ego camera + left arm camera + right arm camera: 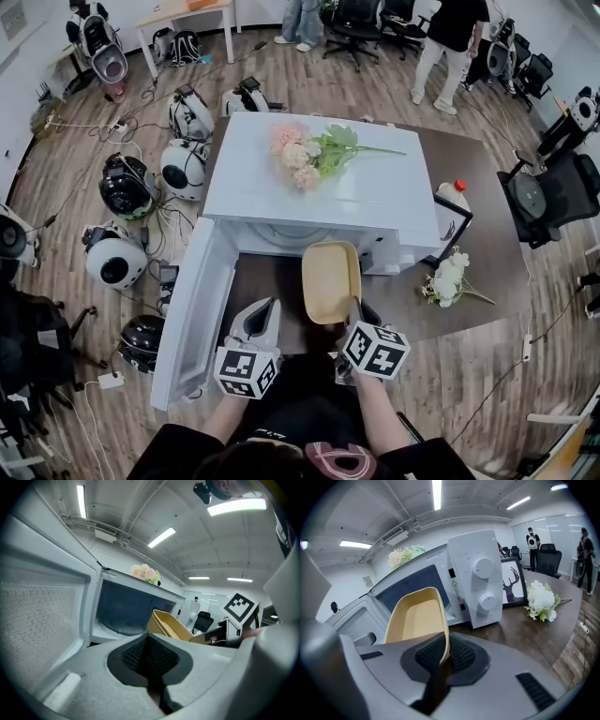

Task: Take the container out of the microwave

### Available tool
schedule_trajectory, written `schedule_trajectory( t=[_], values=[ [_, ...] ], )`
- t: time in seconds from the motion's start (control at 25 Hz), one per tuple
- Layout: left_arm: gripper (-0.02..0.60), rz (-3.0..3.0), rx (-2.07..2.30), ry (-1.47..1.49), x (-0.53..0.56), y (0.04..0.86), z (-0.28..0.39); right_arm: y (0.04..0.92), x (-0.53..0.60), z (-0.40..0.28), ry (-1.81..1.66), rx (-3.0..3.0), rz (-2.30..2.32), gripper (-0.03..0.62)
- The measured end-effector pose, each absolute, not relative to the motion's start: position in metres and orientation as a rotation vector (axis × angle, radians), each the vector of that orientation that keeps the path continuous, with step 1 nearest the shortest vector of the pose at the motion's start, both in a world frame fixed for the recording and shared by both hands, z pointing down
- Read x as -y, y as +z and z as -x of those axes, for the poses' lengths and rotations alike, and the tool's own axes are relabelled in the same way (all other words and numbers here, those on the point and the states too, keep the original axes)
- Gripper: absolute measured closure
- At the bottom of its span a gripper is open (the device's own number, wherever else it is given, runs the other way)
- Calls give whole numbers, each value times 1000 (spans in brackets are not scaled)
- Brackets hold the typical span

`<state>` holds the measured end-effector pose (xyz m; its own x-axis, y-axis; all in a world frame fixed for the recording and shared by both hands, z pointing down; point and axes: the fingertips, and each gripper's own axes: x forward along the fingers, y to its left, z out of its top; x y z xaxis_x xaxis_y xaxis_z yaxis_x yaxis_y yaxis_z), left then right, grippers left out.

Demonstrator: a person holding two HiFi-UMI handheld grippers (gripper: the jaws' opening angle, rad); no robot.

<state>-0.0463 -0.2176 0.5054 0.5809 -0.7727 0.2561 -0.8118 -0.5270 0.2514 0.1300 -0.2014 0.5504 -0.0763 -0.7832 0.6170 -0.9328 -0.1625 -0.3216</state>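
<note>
The white microwave (319,202) stands on the brown table with its door (192,314) swung open to the left. My right gripper (356,311) is shut on the near rim of a tan oblong container (330,279), which hangs tilted in front of the open cavity. In the right gripper view the container (417,616) rises from between the pads of that gripper (443,660), left of the microwave's knobs (483,566). My left gripper (265,309) is just left of the container, shut and holding nothing. The left gripper view shows its closed jaws, the cavity (124,613) and the container (171,626).
Pink flowers (307,152) lie on top of the microwave. A picture frame (452,227), a red-capped bottle (454,194) and white flowers (448,278) sit on the table to the right. Round devices and cables (127,187) litter the floor on the left; office chairs and people stand behind.
</note>
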Motion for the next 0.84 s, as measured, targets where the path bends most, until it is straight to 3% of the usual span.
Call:
schedule_trajectory(
  t=[0.84],
  values=[
    [572, -2464, 1306, 153, 223, 504, 43, 547, 205, -131, 977, 1880, -1943, 563]
  ],
)
